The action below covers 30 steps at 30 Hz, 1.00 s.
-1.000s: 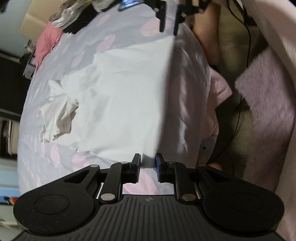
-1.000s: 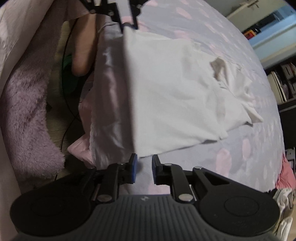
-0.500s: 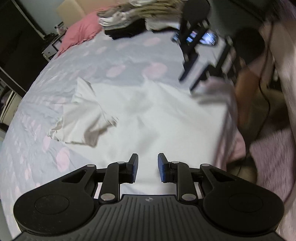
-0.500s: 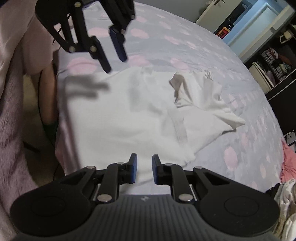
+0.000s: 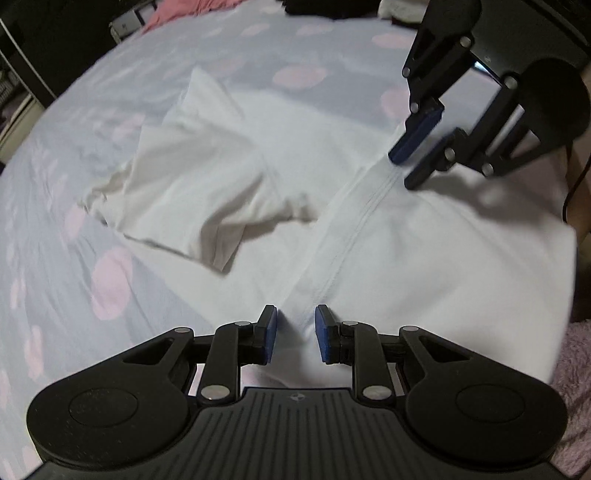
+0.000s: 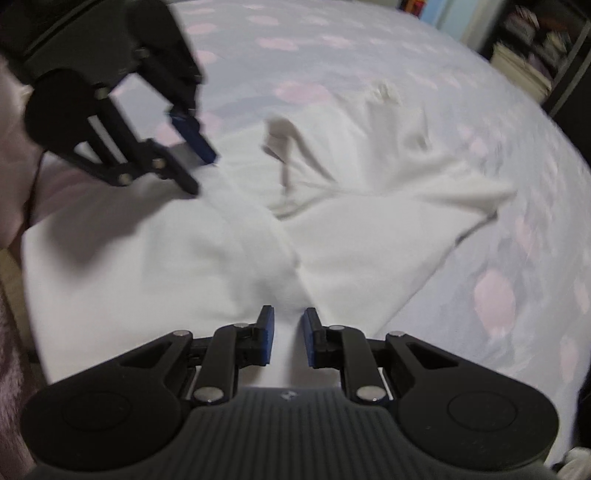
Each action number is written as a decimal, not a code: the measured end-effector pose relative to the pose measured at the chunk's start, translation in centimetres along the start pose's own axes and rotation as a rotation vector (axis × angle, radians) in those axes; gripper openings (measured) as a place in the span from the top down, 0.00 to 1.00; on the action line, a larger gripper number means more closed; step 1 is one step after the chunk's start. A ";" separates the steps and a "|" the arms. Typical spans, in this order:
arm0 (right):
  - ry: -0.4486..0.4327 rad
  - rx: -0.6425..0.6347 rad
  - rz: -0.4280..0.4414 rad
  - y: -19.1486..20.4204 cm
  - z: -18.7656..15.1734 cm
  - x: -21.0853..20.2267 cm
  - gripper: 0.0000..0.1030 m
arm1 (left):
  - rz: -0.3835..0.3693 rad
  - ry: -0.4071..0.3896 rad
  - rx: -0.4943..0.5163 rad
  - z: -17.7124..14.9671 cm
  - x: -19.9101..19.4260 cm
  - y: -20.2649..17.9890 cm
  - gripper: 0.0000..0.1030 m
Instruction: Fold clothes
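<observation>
A white T-shirt (image 5: 413, 258) lies on the lilac bedsheet (image 5: 66, 192) with pink spots. Its hem is lifted in a taut stitched ridge that runs between both grippers. My left gripper (image 5: 295, 332) is shut on one end of that hem. In the left wrist view my right gripper (image 5: 408, 162) pinches the other end at upper right. A crumpled sleeve (image 5: 192, 192) lies to the left. In the right wrist view my right gripper (image 6: 288, 332) is shut on the T-shirt (image 6: 147, 251), and my left gripper (image 6: 201, 173) holds the hem at upper left.
The bedsheet (image 6: 524, 258) stretches far beyond the shirt. A pink pillow (image 5: 177, 13) and a dark pile of clothes (image 5: 332, 5) sit at the far end. A fluffy pink rug (image 5: 576, 373) lies past the bed's near edge. Dark shelves (image 6: 535, 51) stand behind.
Both grippers have swung up from the bed's edge and inward over the bed, carrying the hem with them. The shirt's lower part now lies doubled toward the sleeves.
</observation>
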State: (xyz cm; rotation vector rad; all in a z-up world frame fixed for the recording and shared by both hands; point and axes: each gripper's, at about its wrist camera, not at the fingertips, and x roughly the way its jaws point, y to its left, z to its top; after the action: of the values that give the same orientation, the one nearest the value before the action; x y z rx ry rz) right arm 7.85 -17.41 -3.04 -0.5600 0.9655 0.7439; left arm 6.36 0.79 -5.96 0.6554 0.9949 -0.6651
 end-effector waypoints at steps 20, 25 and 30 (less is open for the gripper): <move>-0.144 0.403 -0.068 -15.6 7.4 0.0 0.71 | 0.048 -0.190 -0.498 4.4 -1.2 17.3 0.59; -0.130 0.523 -0.063 -19.3 9.2 2.8 0.65 | -0.005 -0.179 -0.675 4.5 1.9 21.3 0.59; -0.173 0.698 0.001 -22.8 10.1 4.5 0.58 | -0.088 -0.226 -0.850 4.9 4.3 24.6 0.56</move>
State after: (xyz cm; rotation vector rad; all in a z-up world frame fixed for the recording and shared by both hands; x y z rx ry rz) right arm 32.38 -23.13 -0.10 0.1133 0.9871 0.4030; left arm 29.26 11.67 -3.28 -0.2069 0.9857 -0.3243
